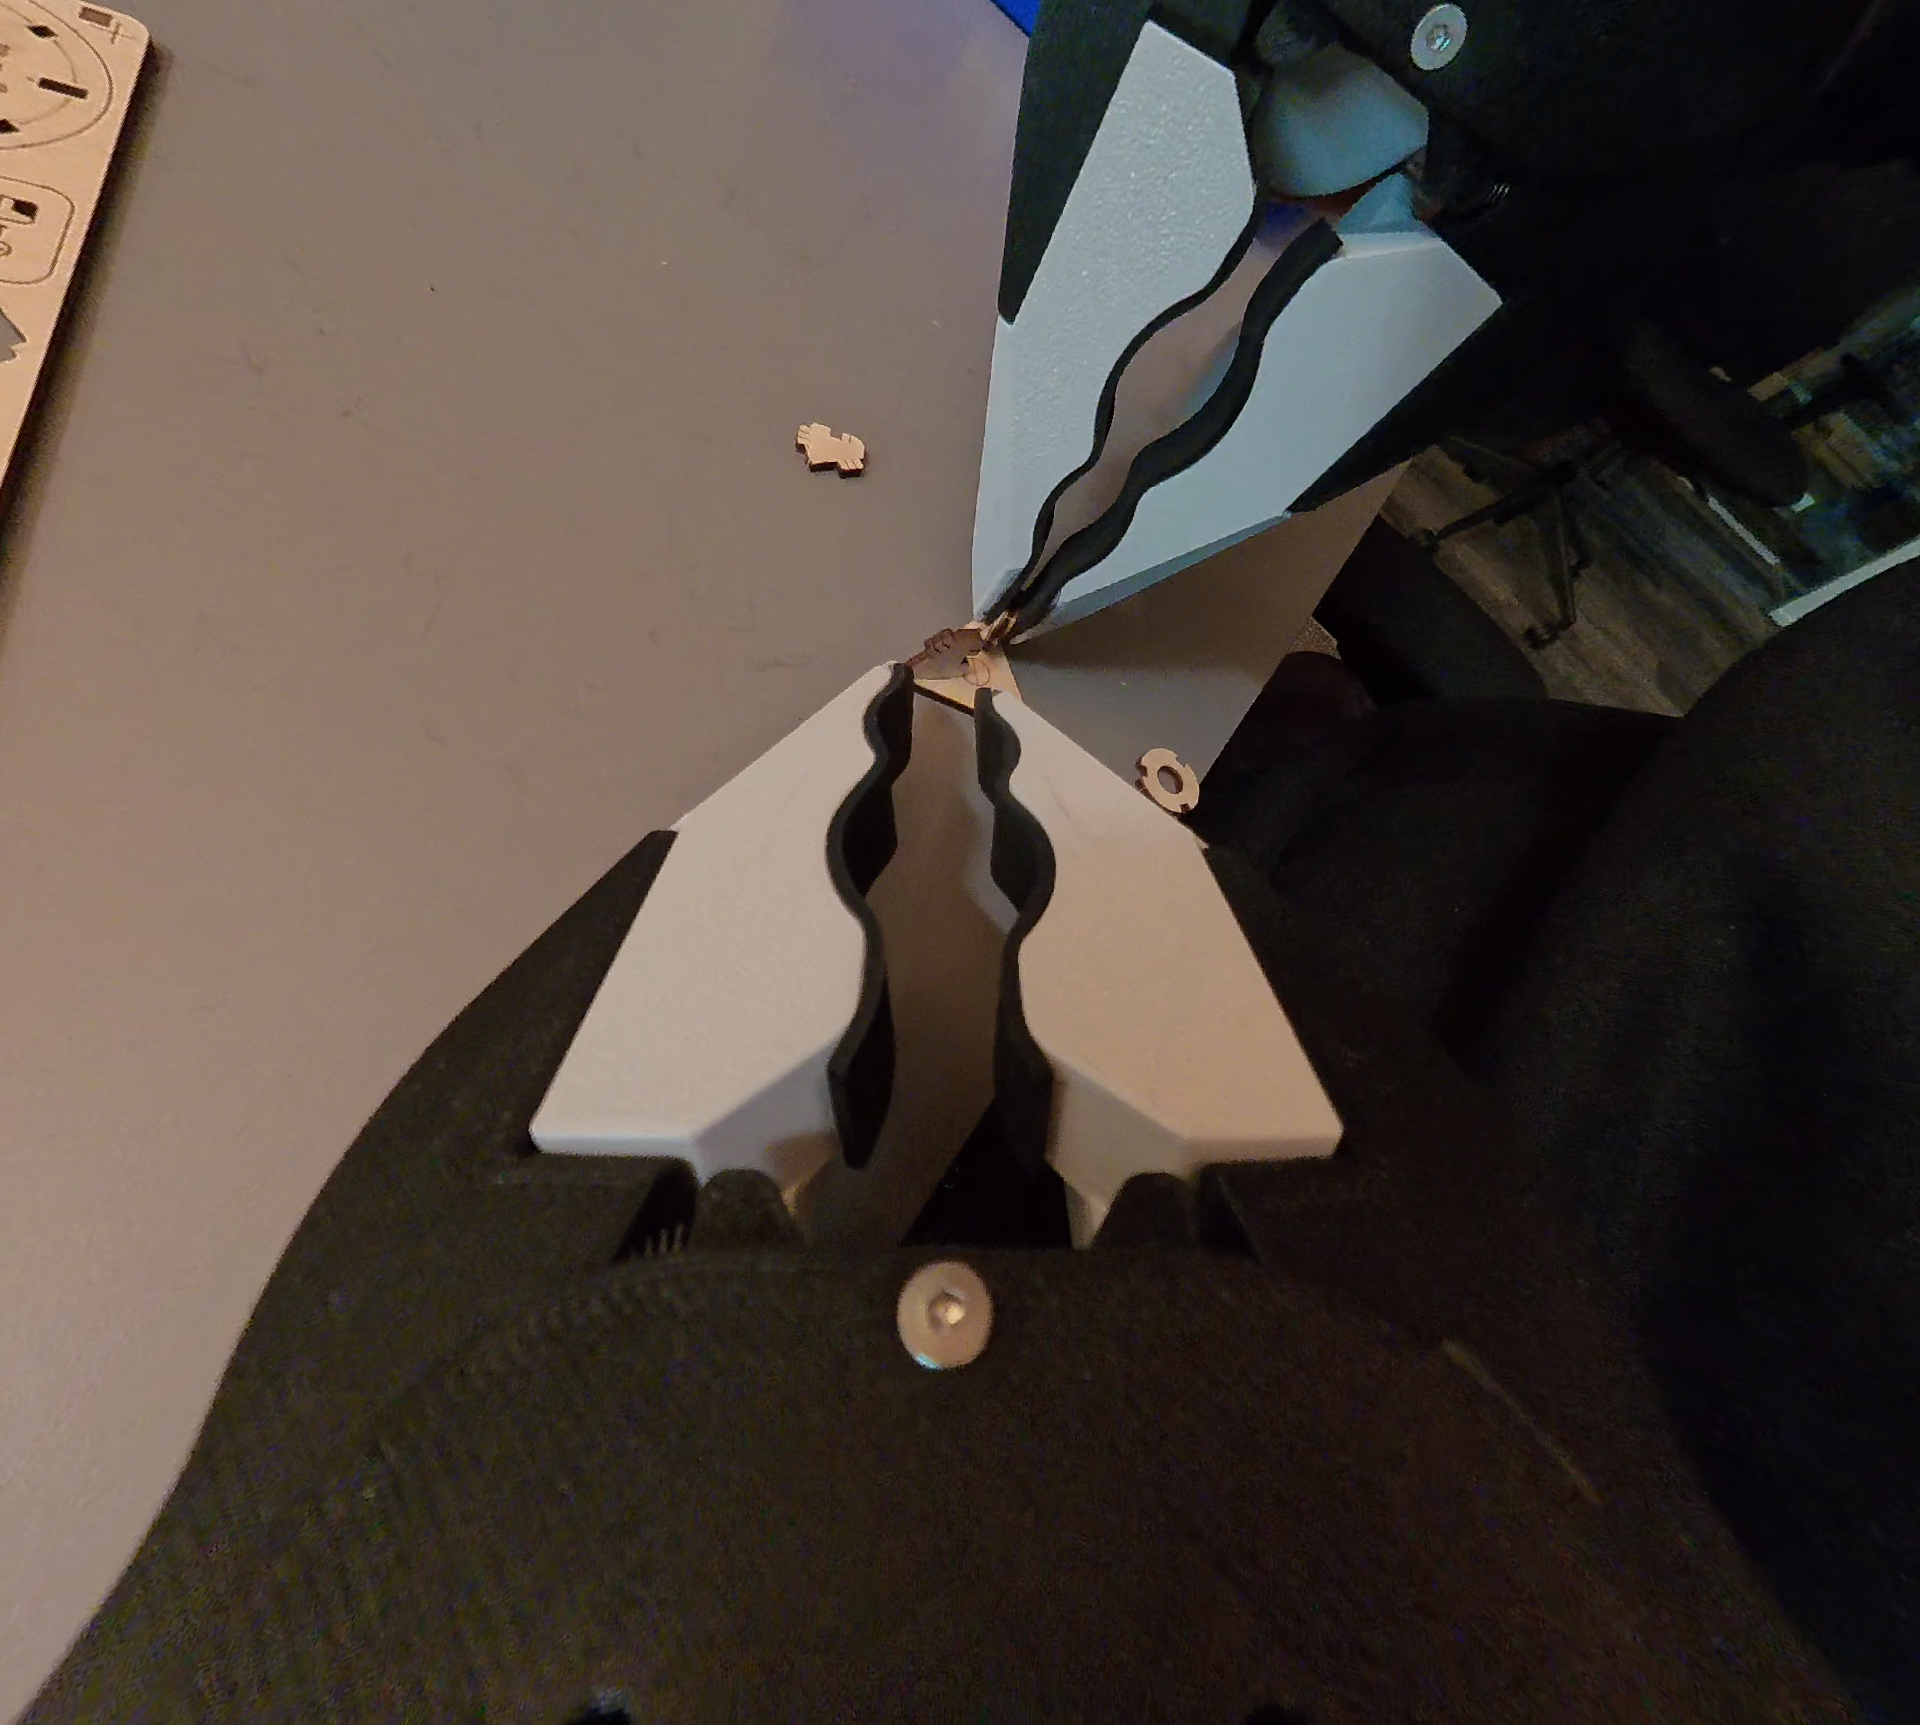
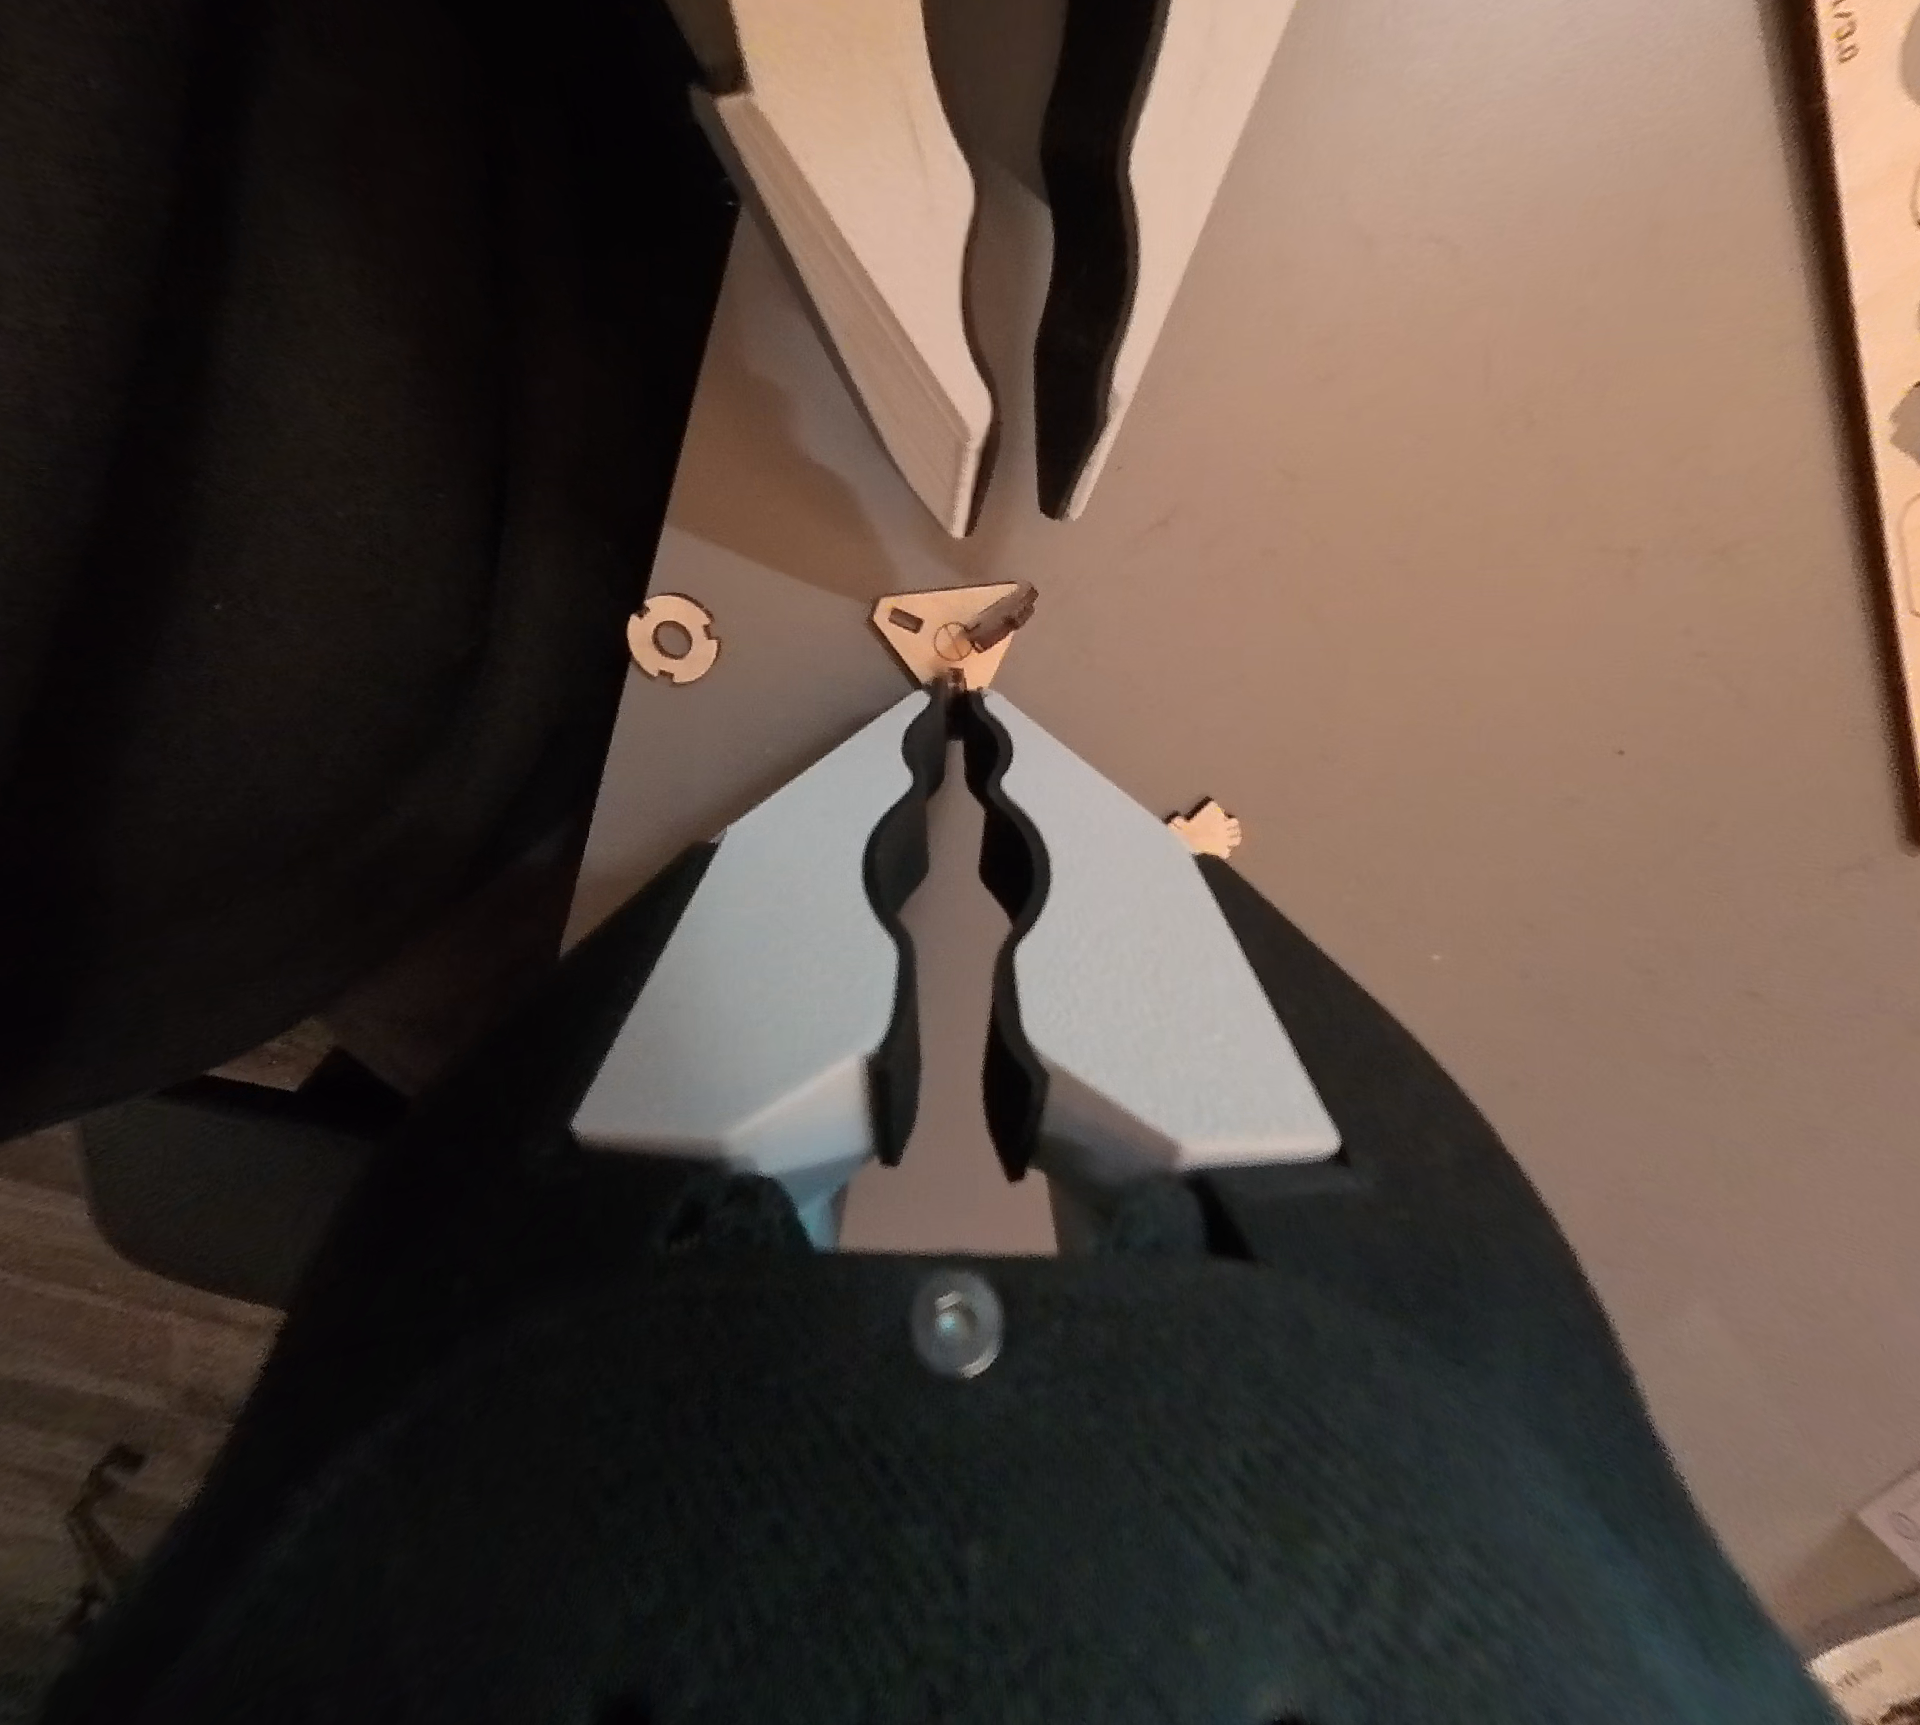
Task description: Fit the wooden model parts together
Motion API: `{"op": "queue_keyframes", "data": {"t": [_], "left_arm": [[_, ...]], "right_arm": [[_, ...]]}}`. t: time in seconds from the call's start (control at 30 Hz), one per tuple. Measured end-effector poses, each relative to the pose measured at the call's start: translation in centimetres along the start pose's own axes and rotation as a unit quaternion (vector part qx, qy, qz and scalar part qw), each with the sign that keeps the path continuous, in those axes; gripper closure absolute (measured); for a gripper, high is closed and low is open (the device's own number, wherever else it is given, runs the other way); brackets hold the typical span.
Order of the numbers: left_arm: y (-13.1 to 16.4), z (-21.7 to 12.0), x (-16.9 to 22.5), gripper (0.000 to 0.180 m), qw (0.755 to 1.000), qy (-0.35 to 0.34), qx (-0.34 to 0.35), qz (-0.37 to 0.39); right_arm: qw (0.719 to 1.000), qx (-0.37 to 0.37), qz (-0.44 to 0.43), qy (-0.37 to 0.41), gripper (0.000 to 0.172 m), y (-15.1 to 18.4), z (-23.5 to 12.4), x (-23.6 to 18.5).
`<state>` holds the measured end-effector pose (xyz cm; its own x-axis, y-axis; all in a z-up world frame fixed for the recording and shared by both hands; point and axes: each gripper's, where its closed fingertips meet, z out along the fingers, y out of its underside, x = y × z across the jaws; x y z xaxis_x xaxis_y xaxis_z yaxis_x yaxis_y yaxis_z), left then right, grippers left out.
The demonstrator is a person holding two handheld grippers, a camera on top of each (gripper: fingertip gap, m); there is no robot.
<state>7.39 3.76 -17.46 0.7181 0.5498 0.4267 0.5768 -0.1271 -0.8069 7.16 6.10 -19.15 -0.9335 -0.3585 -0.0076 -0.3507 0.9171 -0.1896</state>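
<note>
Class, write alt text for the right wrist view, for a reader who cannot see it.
The right gripper is shut on a small wooden peg at a triangular wooden plate on the grey table. The left gripper hovers open opposite, above it.

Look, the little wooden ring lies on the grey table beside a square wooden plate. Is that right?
Not quite. The plate is a triangle, not a square. The rest is right: the little wooden ring does lie on the grey table beside it. The right wrist view shows this best.
</note>
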Motion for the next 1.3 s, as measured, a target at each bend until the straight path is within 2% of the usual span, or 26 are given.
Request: {"op": "queue_keyframes", "data": {"t": [0.63, 1.3], "left_arm": [[-0.07, 0.00, -0.07, 0.172, 1.000, 0.006, 0.005, -0.008], [-0.07, 0.00, -0.06, 0.172, 1.000, 0.009, 0.006, -0.011]], "right_arm": [[0.998, -0.010, -0.062, 0.003, 0.171, 0.07, 0.02, 0.14], [0.997, -0.022, -0.076, 0.004, 0.171, 0.03, 0.05, 0.06]]}}
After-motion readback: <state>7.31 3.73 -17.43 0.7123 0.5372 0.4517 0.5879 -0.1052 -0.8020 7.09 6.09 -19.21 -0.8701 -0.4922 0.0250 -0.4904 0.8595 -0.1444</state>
